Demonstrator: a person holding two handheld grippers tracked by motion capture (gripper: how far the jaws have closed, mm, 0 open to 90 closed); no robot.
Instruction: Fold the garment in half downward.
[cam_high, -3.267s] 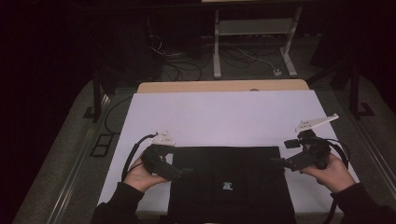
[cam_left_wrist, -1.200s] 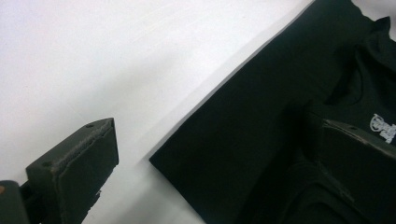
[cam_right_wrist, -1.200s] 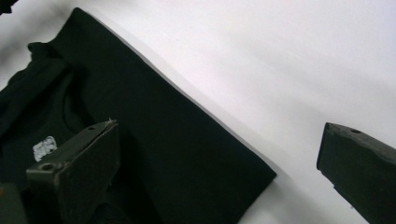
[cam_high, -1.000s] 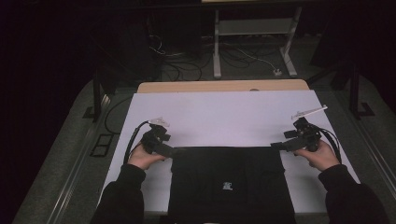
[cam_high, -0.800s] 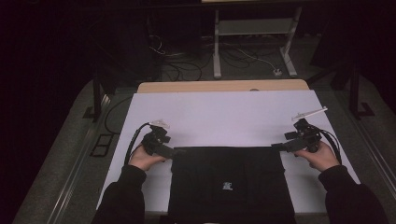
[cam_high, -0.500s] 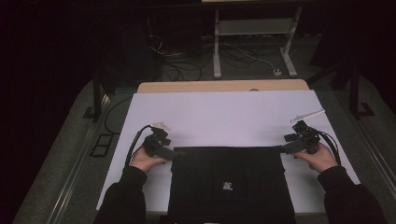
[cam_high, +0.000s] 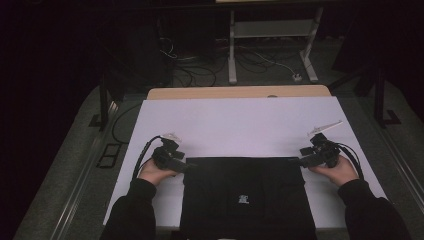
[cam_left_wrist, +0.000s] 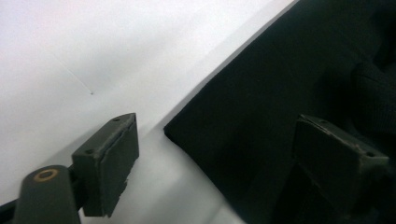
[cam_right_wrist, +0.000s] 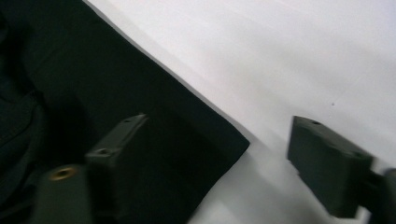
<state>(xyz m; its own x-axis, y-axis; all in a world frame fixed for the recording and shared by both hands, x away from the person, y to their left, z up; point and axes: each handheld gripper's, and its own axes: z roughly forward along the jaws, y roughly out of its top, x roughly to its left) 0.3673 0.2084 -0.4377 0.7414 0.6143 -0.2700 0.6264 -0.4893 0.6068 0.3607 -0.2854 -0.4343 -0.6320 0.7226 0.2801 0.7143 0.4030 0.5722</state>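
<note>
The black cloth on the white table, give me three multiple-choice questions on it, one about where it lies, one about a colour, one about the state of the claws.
1. Where does the black cloth lie on the white table?
A. at the near edge, between the two hands
B. at the far edge
C. hanging off the left side

2. What colour is the small mark on the cloth?
A. red
B. white
C. yellow

3. How does the left claw stand at the cloth's corner?
A. clamped shut on it
B. jaws apart, the corner between them
C. shut, away from the cloth

Answers:
1 A: in the high view it lies by the person, between both grippers.
2 B: the mark shows pale white.
3 B: the jaws have just been closing, but a wide gap remains around the corner.
</note>
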